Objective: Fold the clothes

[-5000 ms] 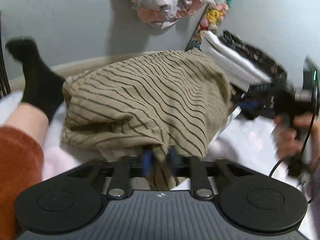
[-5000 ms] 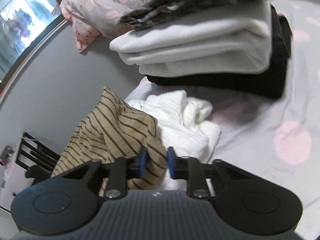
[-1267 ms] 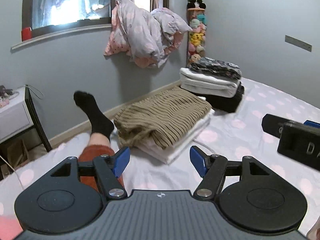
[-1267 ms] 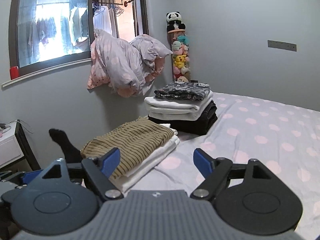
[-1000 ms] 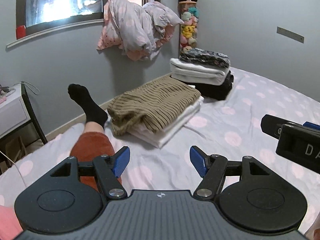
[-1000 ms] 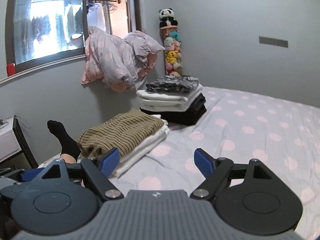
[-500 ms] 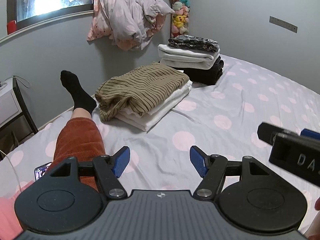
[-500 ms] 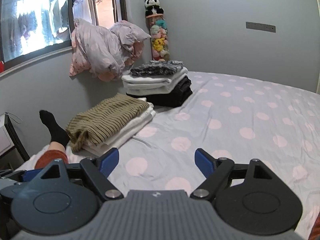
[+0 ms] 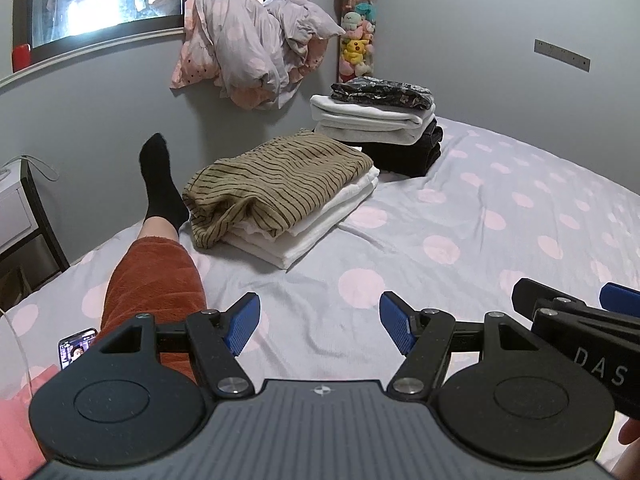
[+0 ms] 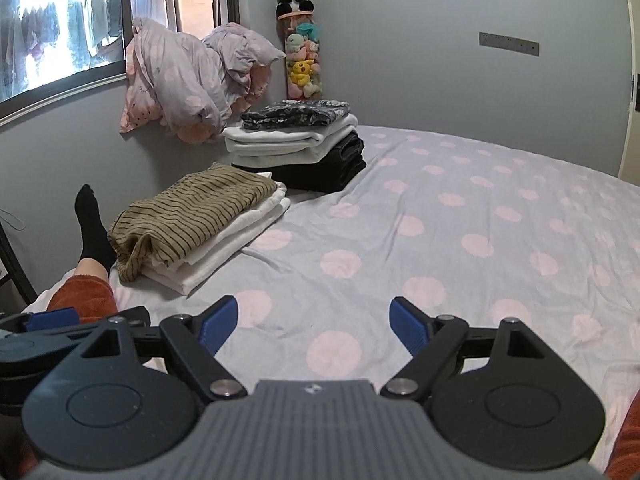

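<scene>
Striped tan garment (image 9: 276,184) lies folded, long axis toward the wall.

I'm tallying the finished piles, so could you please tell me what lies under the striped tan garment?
Under the striped tan garment lies folded white fabric, several layers showing along its edges. How many separate pieces they make, and whether anything else sits beneath, is covered.
</scene>
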Tool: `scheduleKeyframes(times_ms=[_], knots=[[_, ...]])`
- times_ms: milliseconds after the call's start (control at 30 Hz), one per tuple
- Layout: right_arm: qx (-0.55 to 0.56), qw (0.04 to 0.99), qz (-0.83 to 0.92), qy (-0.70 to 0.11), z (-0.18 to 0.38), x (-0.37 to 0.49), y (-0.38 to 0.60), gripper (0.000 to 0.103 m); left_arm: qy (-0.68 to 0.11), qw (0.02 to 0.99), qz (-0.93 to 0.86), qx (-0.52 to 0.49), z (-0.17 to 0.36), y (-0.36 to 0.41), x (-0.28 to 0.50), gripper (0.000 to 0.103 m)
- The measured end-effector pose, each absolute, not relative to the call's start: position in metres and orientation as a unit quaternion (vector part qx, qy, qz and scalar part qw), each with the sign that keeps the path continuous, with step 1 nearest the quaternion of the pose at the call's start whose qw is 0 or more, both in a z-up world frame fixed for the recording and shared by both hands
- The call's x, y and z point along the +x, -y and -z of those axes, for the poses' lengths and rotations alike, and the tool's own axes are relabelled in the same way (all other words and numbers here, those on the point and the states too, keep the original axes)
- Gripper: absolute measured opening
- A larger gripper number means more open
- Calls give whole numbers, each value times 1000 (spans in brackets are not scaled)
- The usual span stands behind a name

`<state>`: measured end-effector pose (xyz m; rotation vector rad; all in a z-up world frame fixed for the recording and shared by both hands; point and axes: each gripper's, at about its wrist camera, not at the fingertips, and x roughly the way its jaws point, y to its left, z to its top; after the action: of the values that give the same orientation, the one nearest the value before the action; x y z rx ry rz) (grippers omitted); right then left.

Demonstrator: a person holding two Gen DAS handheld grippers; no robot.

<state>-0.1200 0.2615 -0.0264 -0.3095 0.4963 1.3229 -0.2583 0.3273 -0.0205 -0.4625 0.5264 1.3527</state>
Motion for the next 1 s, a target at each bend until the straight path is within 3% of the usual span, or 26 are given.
scheduleKeyframes(times_ms=[1000], knots=[[-140,750,-602,-237,29,-129,-267,85,-224,723,-620,-207,21,-332,-269,78]])
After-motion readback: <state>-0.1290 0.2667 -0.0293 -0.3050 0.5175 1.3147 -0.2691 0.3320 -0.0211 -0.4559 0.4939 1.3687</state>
